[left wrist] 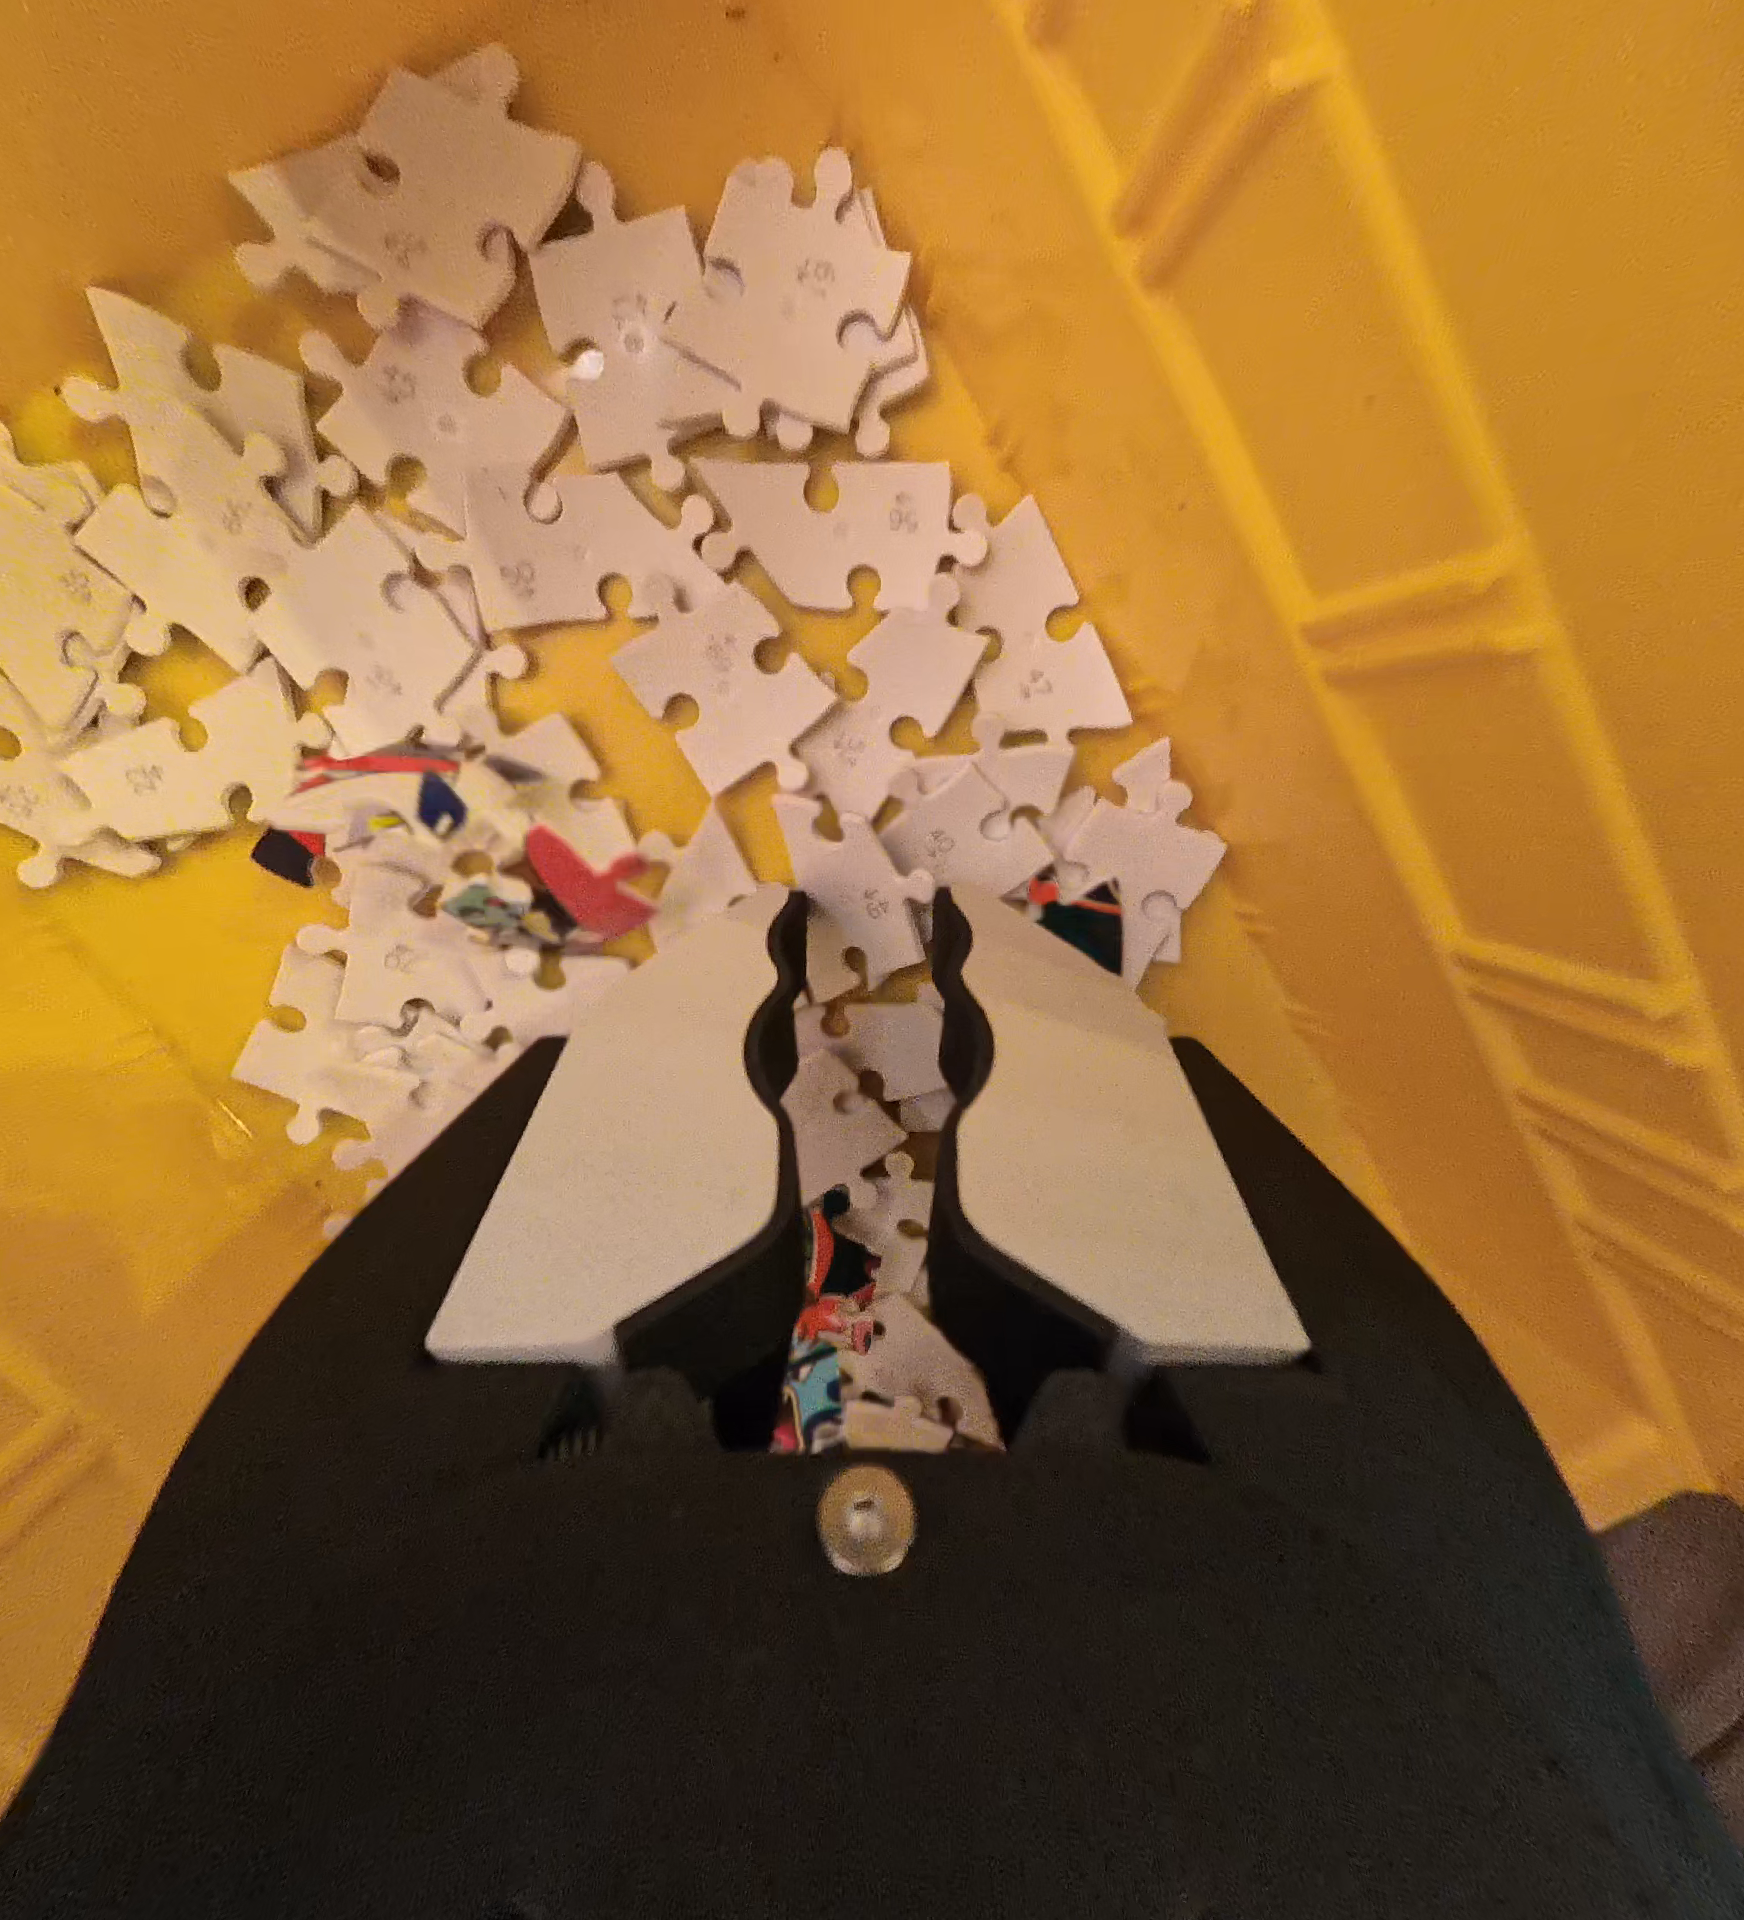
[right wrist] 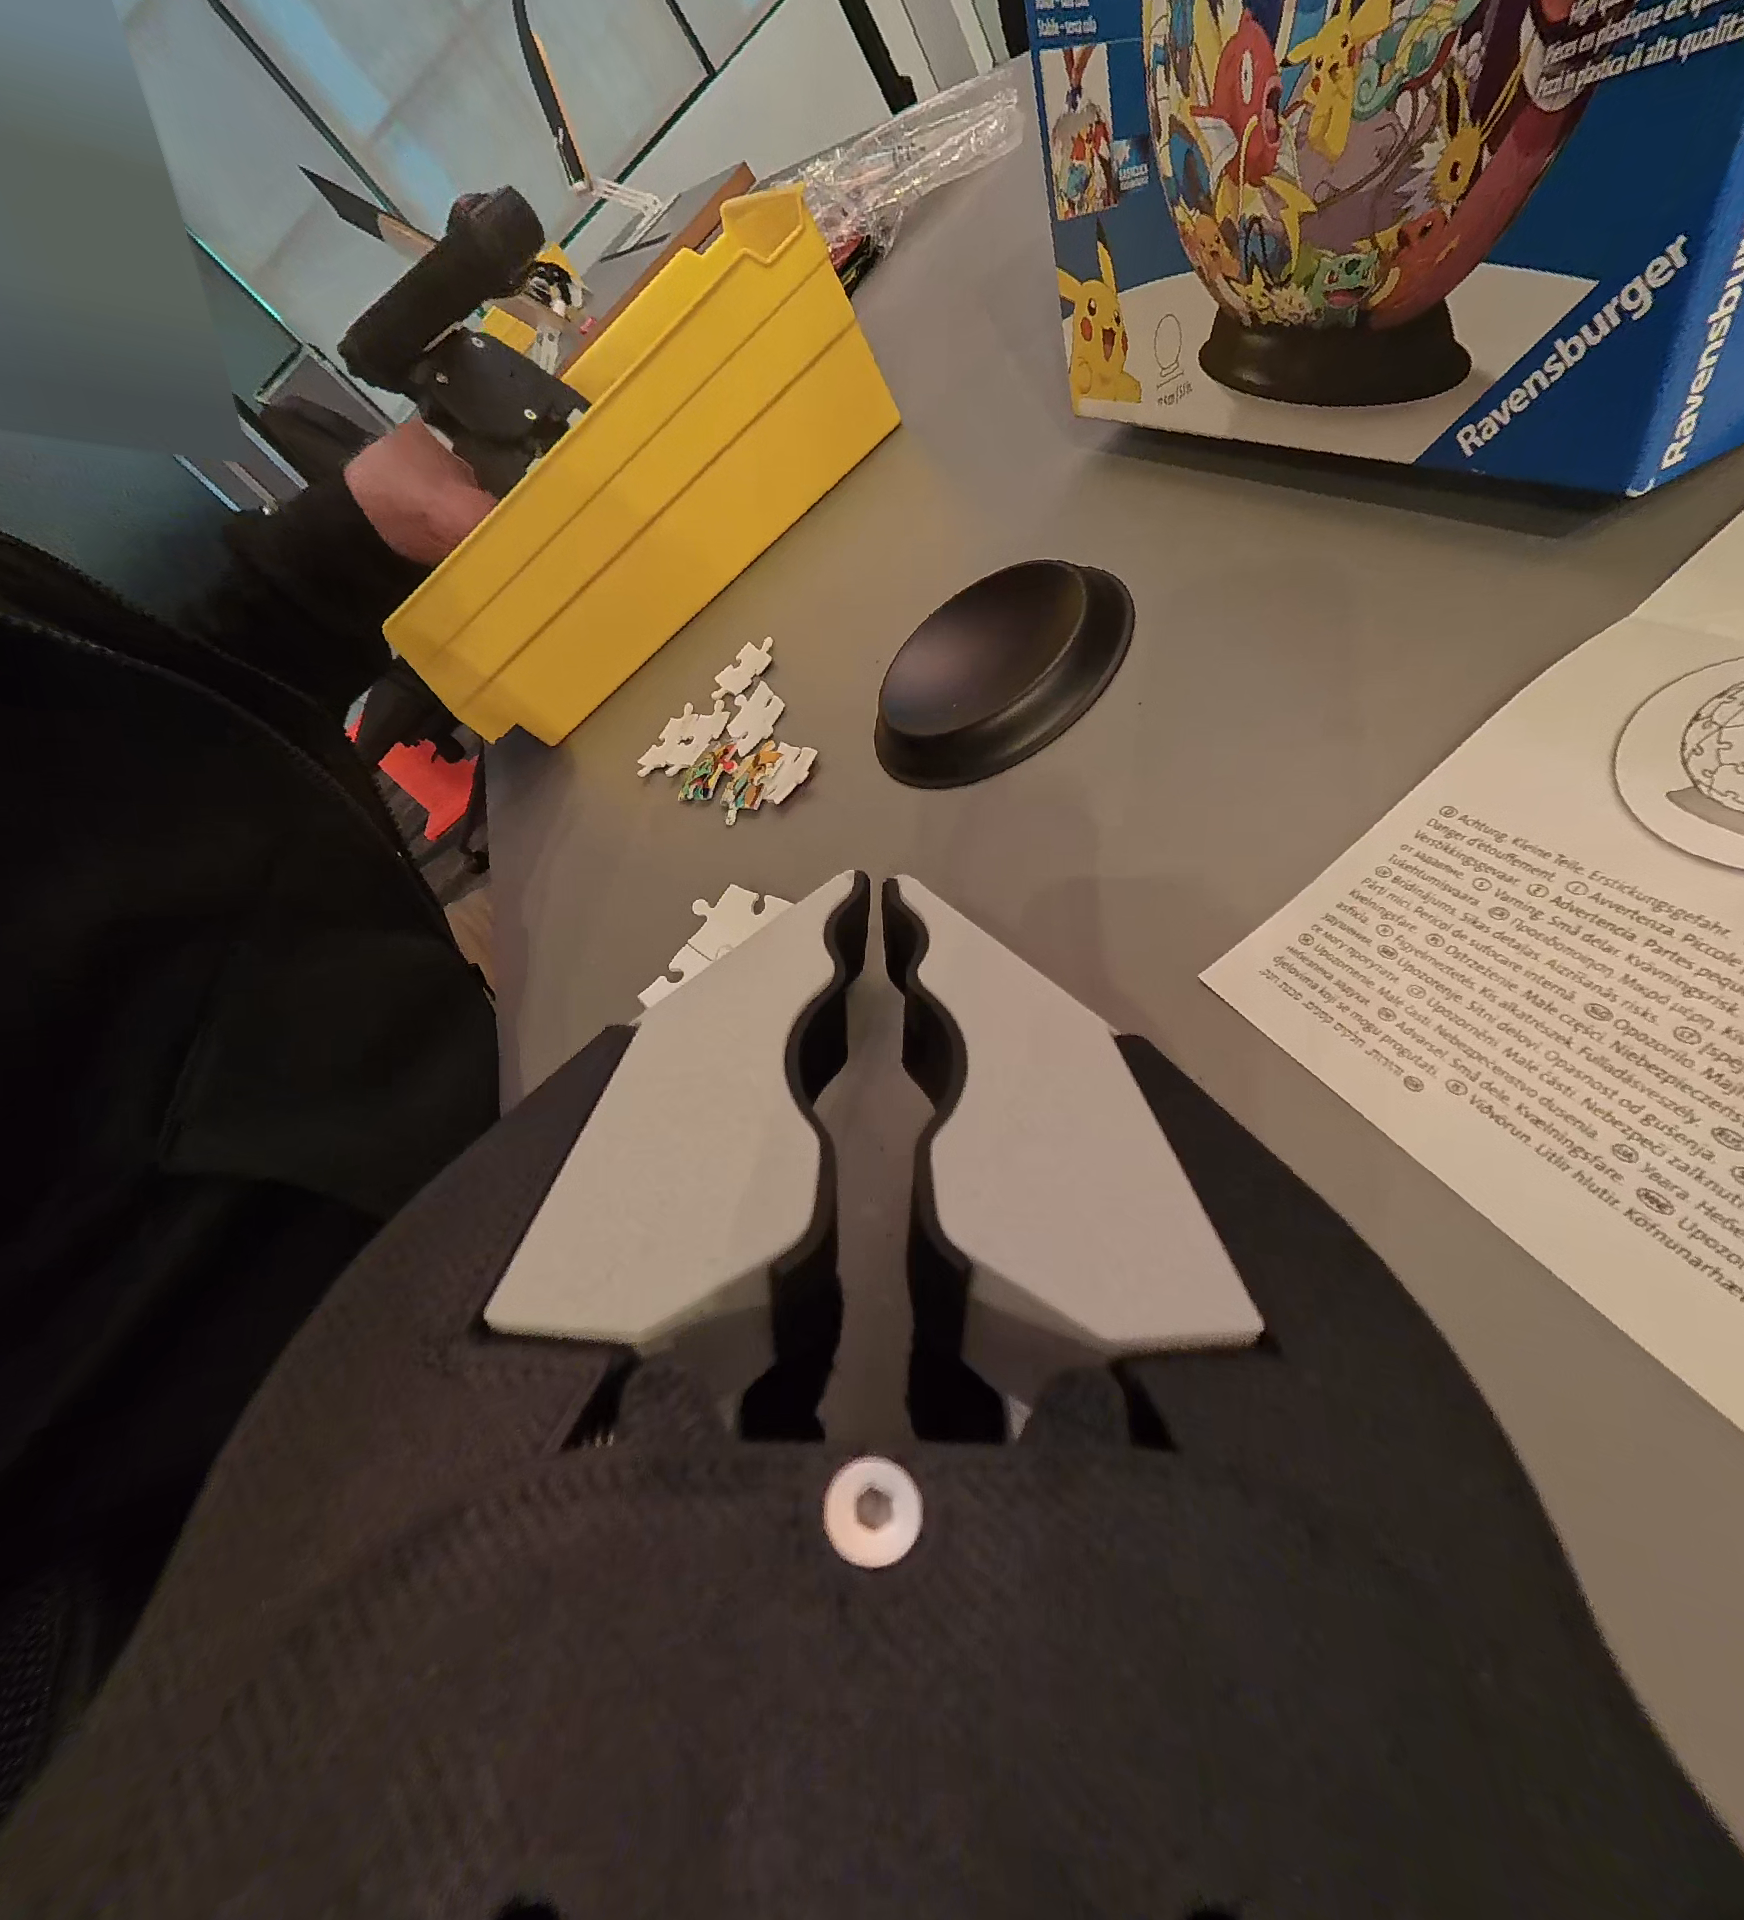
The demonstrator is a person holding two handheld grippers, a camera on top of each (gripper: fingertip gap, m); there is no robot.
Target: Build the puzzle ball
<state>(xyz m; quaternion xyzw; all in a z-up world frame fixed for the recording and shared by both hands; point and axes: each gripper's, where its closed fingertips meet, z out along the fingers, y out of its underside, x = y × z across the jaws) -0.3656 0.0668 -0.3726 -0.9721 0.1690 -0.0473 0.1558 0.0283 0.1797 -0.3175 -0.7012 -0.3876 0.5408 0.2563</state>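
My left gripper [left wrist: 870, 909] fingers, slightly parted, straddle a white puzzle piece [left wrist: 863, 914] at 12 o'clock inside the yellow bin [left wrist: 1263, 520]; my right gripper [right wrist: 875, 883], nearly closed, holds nothing.

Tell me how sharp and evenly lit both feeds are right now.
Left wrist view: strong yellow cast inside the bin, puzzle pieces slightly soft, the far ones softest, and a small glare spot on one; left claw sharp. Right wrist view: even, neutral light, stand and leaflet crisp, wide-angle bending at the edges.

grey table [right wrist: 1211, 582] | clear plastic bag [right wrist: 909, 145] at far edge, behind yellow bin [right wrist: 660, 499]
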